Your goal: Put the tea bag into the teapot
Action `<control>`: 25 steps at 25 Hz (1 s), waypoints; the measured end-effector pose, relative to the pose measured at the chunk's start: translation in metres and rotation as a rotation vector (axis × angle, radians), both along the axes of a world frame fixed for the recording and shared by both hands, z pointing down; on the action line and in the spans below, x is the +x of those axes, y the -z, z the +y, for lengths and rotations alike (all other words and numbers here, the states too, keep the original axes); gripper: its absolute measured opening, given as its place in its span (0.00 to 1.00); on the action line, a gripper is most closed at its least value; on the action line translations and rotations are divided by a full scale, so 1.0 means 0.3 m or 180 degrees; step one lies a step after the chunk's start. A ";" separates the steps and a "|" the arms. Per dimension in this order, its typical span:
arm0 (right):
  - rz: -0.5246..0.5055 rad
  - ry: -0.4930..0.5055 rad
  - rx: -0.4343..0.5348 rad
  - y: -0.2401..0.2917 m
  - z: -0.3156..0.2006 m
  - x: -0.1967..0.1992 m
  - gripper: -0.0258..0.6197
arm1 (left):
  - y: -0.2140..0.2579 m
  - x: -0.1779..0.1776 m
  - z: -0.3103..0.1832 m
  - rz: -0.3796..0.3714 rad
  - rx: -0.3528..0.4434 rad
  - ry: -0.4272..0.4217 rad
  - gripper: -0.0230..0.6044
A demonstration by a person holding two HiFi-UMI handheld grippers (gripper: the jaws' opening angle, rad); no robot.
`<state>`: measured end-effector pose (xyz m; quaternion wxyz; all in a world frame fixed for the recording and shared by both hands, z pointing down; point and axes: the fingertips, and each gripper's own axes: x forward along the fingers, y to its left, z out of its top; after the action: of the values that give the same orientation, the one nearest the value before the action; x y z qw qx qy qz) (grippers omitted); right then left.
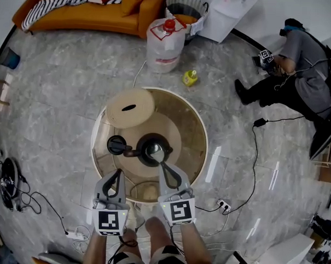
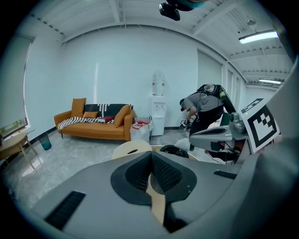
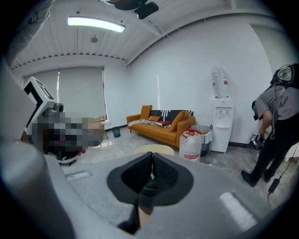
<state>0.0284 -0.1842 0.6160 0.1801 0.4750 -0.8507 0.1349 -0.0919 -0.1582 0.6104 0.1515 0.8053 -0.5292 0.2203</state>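
A dark teapot [image 1: 152,150] stands in the middle of a round glass table [image 1: 201,137], its mouth uncovered with a pale glint inside. A black round lid [image 1: 116,144] lies just left of it. My right gripper [image 1: 163,166] is shut, its tip at the teapot's near edge; in the right gripper view the jaws [image 3: 152,158] meet over the dark pot. My left gripper [image 1: 119,173] is also shut, just short of the lid, and its view [image 2: 150,156] shows nothing held. No tea bag shows clearly in any view.
A beige round disc [image 1: 129,107] lies on the table's far left. On the floor beyond it are a water jug [image 1: 165,44], a small yellow bottle [image 1: 190,76] and an orange sofa [image 1: 94,13]. A person [image 1: 299,74] crouches at the right. Cables [image 1: 255,160] run along the floor.
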 end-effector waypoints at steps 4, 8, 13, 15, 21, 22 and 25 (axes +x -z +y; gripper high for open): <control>0.0028 0.0084 -0.0034 -0.034 -0.035 -0.018 0.04 | -0.023 -0.010 -0.035 0.0020 -0.0023 0.0054 0.06; 0.0032 0.0124 -0.0077 -0.075 -0.059 -0.027 0.04 | -0.053 -0.009 -0.058 0.0112 -0.0137 0.0191 0.06; 0.0023 0.0137 -0.0131 -0.124 -0.065 -0.030 0.04 | -0.089 -0.006 -0.067 0.0183 -0.0247 0.0277 0.06; -0.0018 0.0110 -0.0135 -0.129 -0.065 -0.029 0.04 | -0.096 -0.011 -0.068 0.0164 -0.0230 0.0258 0.06; -0.0125 0.0074 -0.0144 -0.127 -0.059 -0.033 0.40 | -0.093 -0.026 -0.065 0.0053 -0.0137 0.0133 0.06; -0.0130 0.0058 -0.0148 -0.125 -0.058 -0.032 0.40 | -0.089 -0.028 -0.064 0.0057 -0.0139 0.0140 0.06; -0.0148 0.0043 -0.0157 -0.110 -0.056 -0.036 0.40 | -0.073 -0.034 -0.062 0.0054 -0.0127 0.0139 0.06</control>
<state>0.0175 -0.2011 0.6491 0.1728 0.4615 -0.8542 0.1657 -0.1023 -0.1769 0.6321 0.1767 0.7922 -0.5409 0.2207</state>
